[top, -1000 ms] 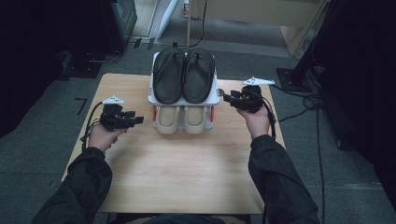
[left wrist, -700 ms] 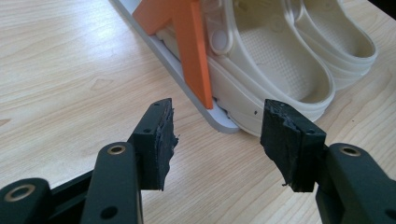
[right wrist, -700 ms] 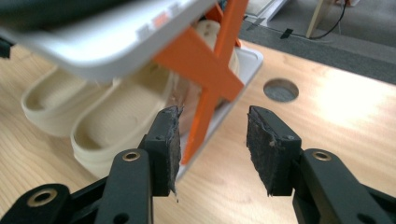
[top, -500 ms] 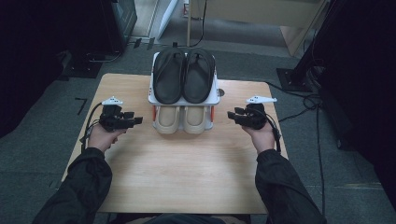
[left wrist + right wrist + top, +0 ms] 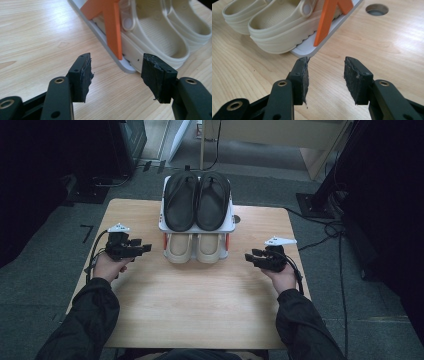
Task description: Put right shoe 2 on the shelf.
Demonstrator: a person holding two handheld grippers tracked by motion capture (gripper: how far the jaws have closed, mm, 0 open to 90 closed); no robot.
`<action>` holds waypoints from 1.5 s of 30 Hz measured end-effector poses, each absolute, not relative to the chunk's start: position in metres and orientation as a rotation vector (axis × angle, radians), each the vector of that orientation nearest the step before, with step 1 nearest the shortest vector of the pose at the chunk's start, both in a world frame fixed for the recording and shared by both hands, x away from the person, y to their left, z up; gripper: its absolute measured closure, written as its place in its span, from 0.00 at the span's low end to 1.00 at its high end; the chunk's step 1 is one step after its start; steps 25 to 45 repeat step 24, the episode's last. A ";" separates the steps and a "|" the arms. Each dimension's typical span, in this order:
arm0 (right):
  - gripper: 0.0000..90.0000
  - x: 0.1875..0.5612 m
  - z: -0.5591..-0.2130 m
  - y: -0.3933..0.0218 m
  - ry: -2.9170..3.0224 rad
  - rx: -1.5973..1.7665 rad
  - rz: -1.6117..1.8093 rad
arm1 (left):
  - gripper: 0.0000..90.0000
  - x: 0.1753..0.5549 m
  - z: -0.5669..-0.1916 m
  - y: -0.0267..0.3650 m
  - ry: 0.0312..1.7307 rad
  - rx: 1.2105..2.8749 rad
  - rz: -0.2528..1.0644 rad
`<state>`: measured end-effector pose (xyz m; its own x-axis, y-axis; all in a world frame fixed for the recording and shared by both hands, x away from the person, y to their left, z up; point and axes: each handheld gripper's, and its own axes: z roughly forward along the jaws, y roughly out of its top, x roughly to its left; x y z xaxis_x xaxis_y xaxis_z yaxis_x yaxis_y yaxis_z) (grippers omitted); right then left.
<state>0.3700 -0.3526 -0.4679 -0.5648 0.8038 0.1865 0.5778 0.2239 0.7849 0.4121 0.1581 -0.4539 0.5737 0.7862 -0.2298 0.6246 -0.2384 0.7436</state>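
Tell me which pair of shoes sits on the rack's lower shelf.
The cream clogs sit on the lower shelf, toes toward the person; the black sandals lie on the white top shelf.

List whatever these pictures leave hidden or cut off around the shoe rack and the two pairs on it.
- Beige clogs, high view: toes hidden beneath the rack's top shelf.
- Black sandals, high view: too dark for sole detail.
- Orange support, left gripper view: top cut off by the frame edge.
- Table hole, right gripper view: inside too dim to tell.
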 end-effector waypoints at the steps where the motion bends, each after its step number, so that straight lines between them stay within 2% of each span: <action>1: 0.60 0.370 -0.468 -0.352 2.239 1.311 1.266 | 0.45 0.412 -0.455 0.159 1.136 1.959 0.238; 10: 0.57 0.376 -0.472 -0.350 2.242 1.321 1.253 | 0.43 0.413 -0.459 0.157 1.150 1.998 0.286; 45: 0.55 0.378 -0.472 -0.357 2.214 1.367 1.256 | 0.41 0.413 -0.459 0.157 1.157 2.000 0.282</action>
